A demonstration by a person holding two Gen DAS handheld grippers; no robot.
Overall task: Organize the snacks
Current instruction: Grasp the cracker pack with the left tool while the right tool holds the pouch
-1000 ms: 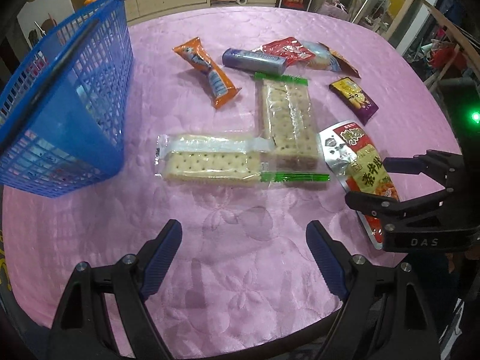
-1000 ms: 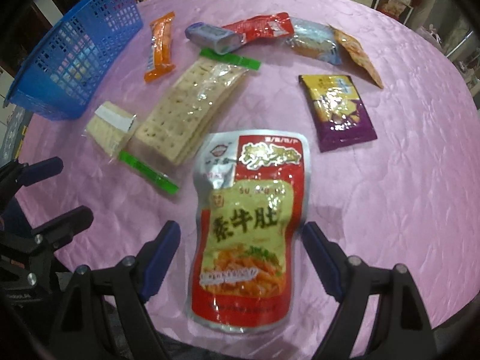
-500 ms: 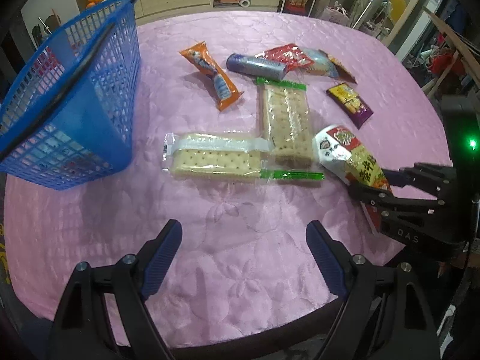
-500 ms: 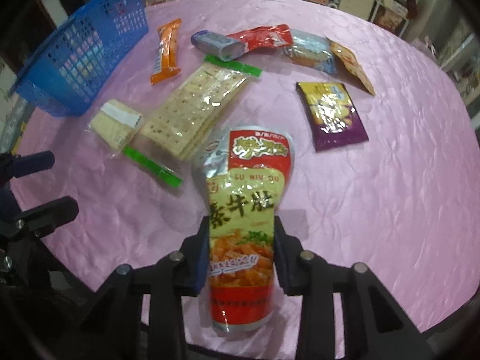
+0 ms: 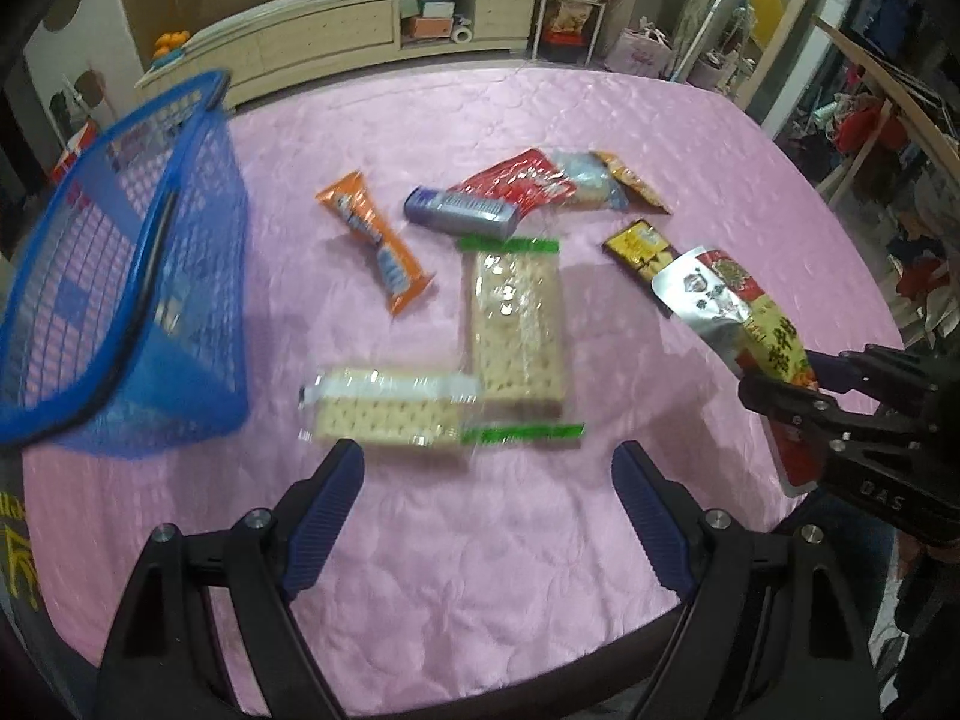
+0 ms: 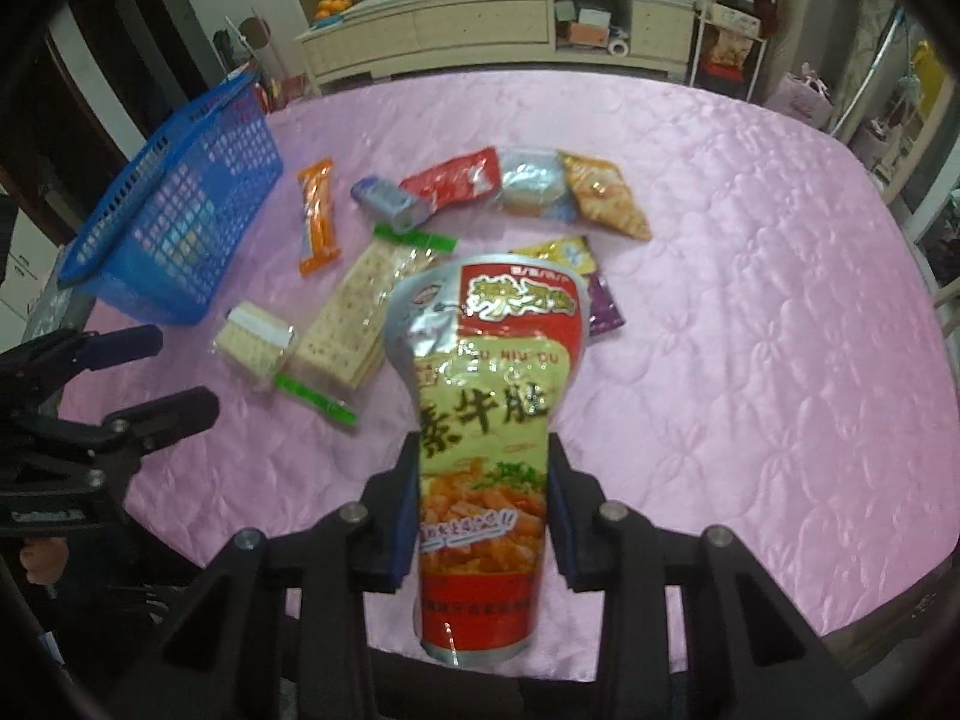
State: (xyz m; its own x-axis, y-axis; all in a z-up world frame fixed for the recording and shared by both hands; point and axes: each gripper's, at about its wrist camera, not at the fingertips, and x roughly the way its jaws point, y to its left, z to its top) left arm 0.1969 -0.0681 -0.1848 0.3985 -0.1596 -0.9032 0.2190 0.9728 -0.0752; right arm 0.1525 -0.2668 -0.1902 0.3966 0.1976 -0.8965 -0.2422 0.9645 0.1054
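1. Red-and-yellow snack pouch, silver upper corner, Chinese lettering; held upright off the surface, pinched at its lower half in the right tool.
2. Blue mesh basket, far left of the surface, nothing visible inside.
3. Two clear cracker packs: long one with green ends lying flat mid-surface; shorter one with white band crosswise at its near end, touching.
4. Orange bar flat, between basket and crackers.
5. Purple-blue tube pack just beyond the long cracker pack.
6. Red packet, silvery-blue packet, orange packet in a touching row at the far side.
7. Purple-and-yellow packet, partly hidden behind the pouch.
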